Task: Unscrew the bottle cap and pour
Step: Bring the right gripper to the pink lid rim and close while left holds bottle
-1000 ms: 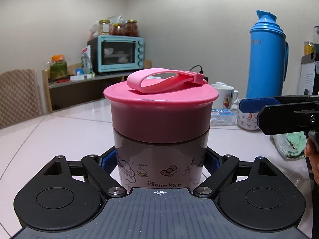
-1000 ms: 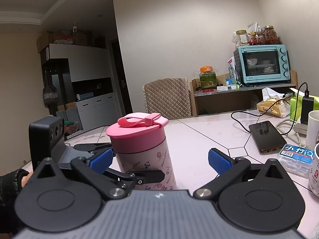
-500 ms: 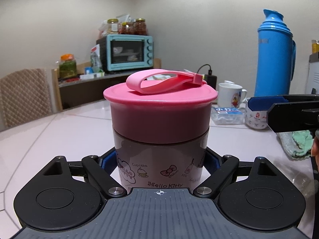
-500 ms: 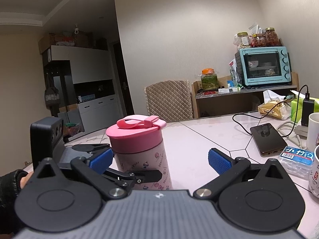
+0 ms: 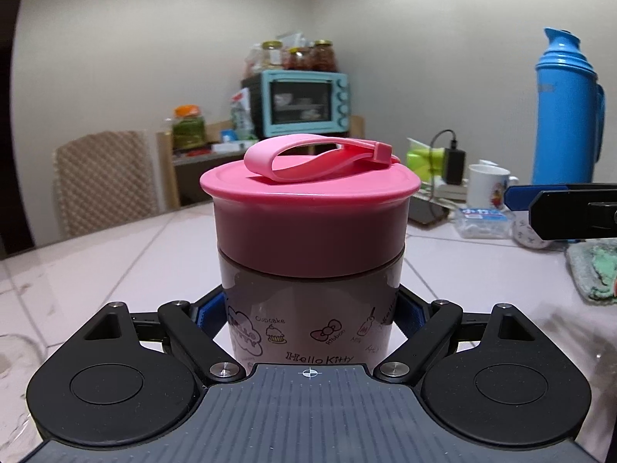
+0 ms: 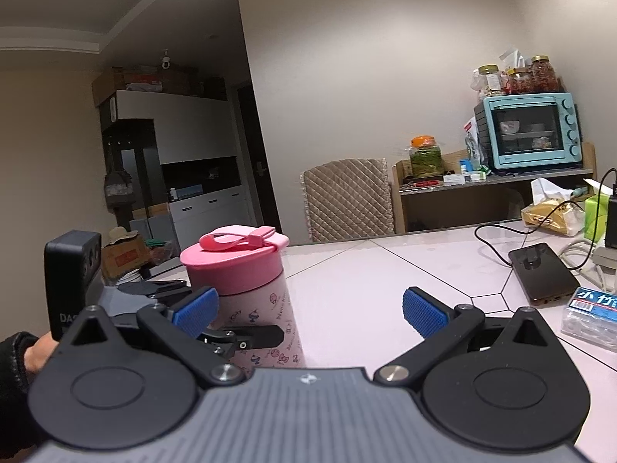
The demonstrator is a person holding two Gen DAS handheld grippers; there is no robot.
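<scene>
The left gripper [image 5: 308,308] pinched the bottle [image 5: 308,308] low on its body, upright over the worktop [image 6: 385,270]; the right gripper [image 6: 308,308] hung spread beside the pink cap [image 6: 235,258] — twisting risked the bottle slipping round.

Black tongs [image 6: 310,310], blue ribbed pads [image 6: 422,310], silver pivot screws, black sleeve.

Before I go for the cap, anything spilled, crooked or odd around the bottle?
Nothing stands out. The bottle stands upright on the table, clamped low on its body by the left gripper. Its pink cap sits level and closed, strap folded flat on top. No liquid shows. The right gripper is open and empty beside it.
</scene>
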